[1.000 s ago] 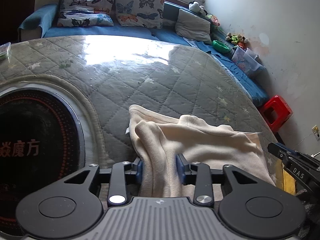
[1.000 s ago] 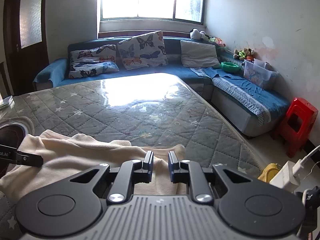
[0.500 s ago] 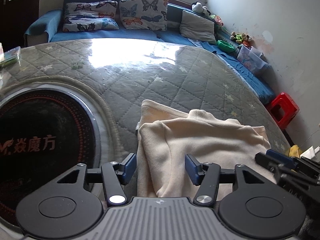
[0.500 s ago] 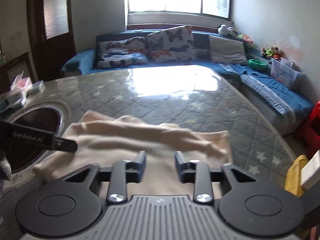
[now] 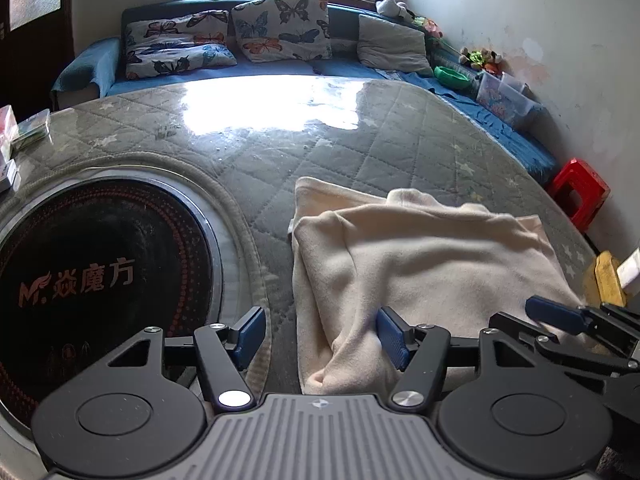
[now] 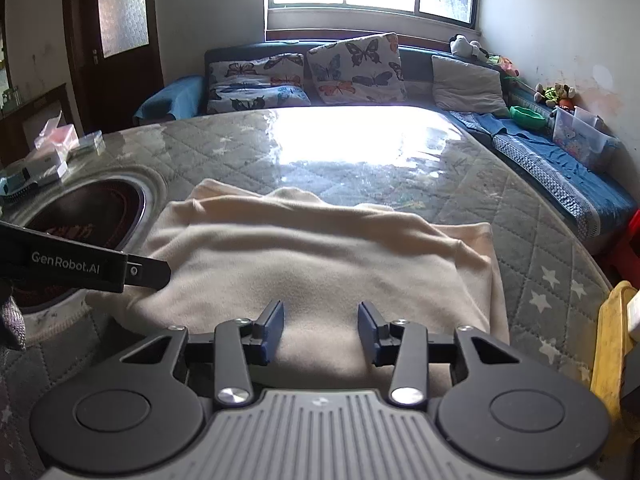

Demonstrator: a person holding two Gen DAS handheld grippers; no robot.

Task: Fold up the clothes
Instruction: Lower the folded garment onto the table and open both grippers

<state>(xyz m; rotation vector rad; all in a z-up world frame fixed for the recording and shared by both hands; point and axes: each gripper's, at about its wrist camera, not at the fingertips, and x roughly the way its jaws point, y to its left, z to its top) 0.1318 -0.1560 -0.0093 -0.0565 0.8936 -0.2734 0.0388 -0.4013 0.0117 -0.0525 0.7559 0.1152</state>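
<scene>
Gray quilted table [image 5: 380,152] fills the room, with a blue sofa [image 6: 560,168] behind it. On the table lies a folded cream garment [image 5: 420,256], at 3 o'clock from the round black cooktop [image 5: 100,264]. Both the left gripper [image 5: 320,334] and right gripper [image 6: 320,330] are wide open, holding nothing.

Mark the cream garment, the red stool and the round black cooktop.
cream garment [image 6: 320,264], right wrist view, middle of folded top layer
red stool [image 5: 580,196], left wrist view, seat
round black cooktop [image 5: 100,264], left wrist view, glass centre
</scene>
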